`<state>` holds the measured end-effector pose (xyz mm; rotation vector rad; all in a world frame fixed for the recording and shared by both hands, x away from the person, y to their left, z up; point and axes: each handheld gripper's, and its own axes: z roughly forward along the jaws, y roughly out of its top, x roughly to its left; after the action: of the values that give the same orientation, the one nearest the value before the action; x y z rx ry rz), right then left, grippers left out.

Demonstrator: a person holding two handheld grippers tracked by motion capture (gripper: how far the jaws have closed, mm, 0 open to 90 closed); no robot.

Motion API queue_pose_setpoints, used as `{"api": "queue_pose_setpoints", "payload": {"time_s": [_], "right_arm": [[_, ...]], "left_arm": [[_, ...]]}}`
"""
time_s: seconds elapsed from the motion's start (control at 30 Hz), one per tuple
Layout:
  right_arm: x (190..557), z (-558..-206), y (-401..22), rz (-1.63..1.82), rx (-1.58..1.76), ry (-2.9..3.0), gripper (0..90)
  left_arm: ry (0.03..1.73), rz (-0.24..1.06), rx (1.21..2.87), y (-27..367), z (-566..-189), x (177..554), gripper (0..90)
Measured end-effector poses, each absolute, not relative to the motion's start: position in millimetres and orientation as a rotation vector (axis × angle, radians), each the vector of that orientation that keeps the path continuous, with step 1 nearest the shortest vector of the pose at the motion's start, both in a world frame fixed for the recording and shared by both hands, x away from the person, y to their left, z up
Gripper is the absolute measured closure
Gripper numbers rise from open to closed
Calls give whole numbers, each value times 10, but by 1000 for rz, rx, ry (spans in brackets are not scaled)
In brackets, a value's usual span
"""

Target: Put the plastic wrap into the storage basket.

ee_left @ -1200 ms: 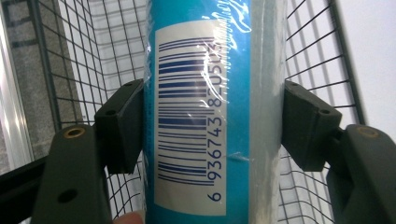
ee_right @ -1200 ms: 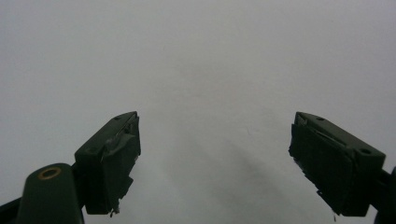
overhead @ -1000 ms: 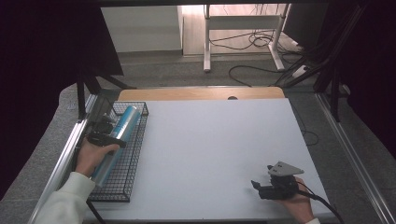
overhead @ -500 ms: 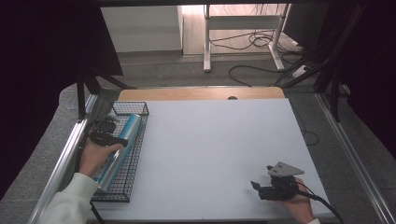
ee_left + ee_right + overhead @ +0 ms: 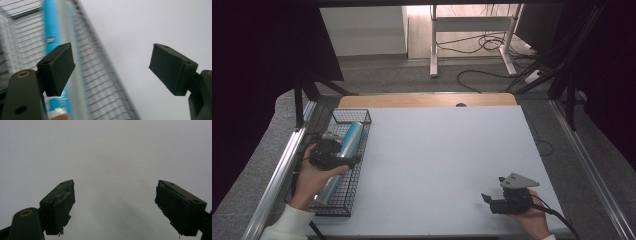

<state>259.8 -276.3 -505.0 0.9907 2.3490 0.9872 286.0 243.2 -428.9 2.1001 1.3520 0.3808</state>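
A long blue and silver foil-wrapped tube (image 5: 343,151) lies lengthwise inside the black wire mesh basket (image 5: 357,165) at the left edge of the white table (image 5: 437,160). The left gripper (image 5: 112,67) hangs over the basket, jaws wide with nothing between them. The right gripper (image 5: 115,205) sits low over bare tabletop near the front right corner, jaws wide too
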Motion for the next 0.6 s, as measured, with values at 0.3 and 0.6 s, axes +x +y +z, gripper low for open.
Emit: {"api": "queue_pose_setpoints", "payload": {"time_s": [0.3, 0.6], "right_arm": [[2598, -5033, -2776, 994, 998, 2338, 162], [2598, -5032, -2778, 989, 992, 2336, 160]], "left_arm": [[1180, 299, 2102, 2002, -4453, 2656, 193], [1080, 237, 2121, 1741, -4662, 2447, 195]]}}
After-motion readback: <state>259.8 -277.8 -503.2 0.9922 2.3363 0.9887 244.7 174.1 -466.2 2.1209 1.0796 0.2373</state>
